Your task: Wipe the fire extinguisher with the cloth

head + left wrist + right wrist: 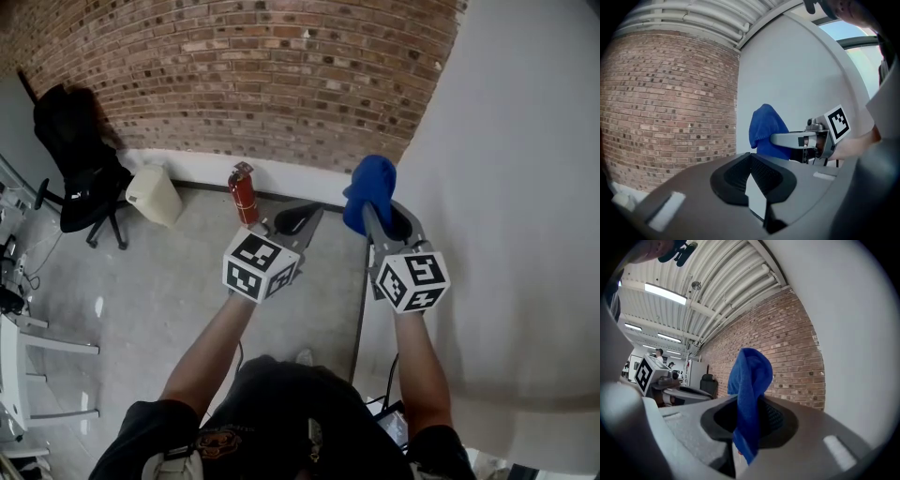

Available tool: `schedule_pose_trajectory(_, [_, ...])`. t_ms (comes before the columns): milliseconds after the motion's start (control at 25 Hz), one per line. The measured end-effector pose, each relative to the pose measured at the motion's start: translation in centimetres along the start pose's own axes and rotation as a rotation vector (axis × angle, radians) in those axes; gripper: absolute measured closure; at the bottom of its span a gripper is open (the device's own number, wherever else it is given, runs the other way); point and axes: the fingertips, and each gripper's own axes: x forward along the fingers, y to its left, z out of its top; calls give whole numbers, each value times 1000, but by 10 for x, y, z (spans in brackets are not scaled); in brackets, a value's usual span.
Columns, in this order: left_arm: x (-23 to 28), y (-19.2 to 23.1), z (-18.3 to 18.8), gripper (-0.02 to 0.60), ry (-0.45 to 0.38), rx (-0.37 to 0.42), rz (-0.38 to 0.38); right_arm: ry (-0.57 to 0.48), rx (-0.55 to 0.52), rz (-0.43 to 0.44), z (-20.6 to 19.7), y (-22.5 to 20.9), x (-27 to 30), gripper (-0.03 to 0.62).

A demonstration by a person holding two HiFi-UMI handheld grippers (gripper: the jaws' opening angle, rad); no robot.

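Facing brick wall (262, 66), white wall (525, 187) at right. On floor (169, 281) along its foot: black chair (80, 159), beige bin (155, 194), fire extinguisher (243, 194) in plain view beyond left gripper (298, 220), jaws together, empty. Right gripper (380, 211) jaws clamp blue cloth (370, 192).

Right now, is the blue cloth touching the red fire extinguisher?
No, the cloth is up in the right gripper, while the fire extinguisher stands apart on the floor by the brick wall.
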Motion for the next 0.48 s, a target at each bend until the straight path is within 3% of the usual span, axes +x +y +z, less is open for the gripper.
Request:
schedule_pose_trajectory(200, [-18,28,-20,575,68,-10,83,20,53,52,-21,10,26,510])
schedule_pose_trajectory(480, [-43,94,-49,575,89,-71,178,68,53,139,-44,46,85,510])
